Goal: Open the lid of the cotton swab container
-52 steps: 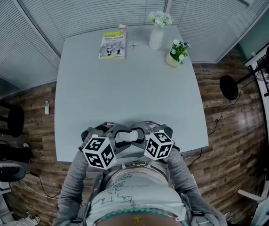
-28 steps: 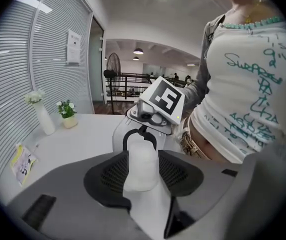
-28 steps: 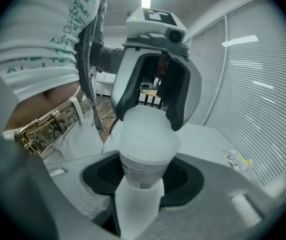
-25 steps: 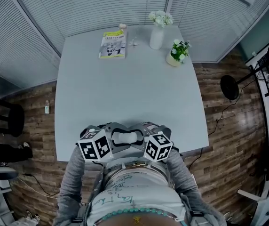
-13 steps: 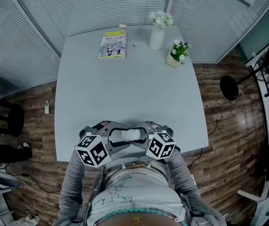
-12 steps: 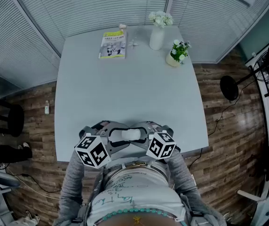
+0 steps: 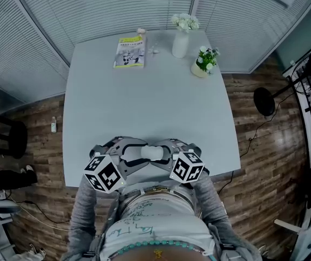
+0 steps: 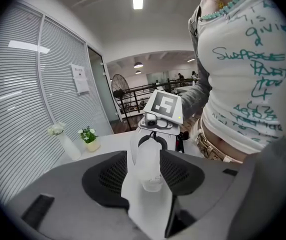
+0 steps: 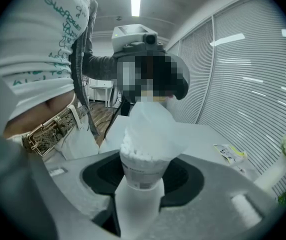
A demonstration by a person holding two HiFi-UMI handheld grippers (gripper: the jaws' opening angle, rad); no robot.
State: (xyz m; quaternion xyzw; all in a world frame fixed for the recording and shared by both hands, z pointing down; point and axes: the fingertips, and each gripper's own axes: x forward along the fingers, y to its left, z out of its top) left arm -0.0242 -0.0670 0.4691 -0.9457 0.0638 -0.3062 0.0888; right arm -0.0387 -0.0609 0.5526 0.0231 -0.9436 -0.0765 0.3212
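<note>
The cotton swab container (image 9: 140,171) is a clear tub packed with white swabs, held upright over the table's near edge, where it shows as a white shape (image 7: 154,153). My right gripper (image 9: 139,184) is shut on its body. Its translucent lid (image 9: 150,129) stands lifted and tilted above the swab tips. My left gripper (image 8: 147,171) faces the right one and has that lid (image 8: 147,159) between its pads (image 8: 115,176); its jaws are closing. From above, the left gripper (image 7: 139,152) and right gripper (image 7: 167,152) meet at the container, just in front of the person's body.
The grey table (image 7: 144,102) carries a booklet (image 7: 129,52), a white vase of flowers (image 7: 180,39) and a small potted plant (image 7: 203,61) along its far edge. Slatted blinds stand behind it. Wooden floor lies on both sides.
The left gripper's marker cube has drifted a little left and toward the person. The white container between the grippers now sits slightly farther right. The right gripper has barely moved.
</note>
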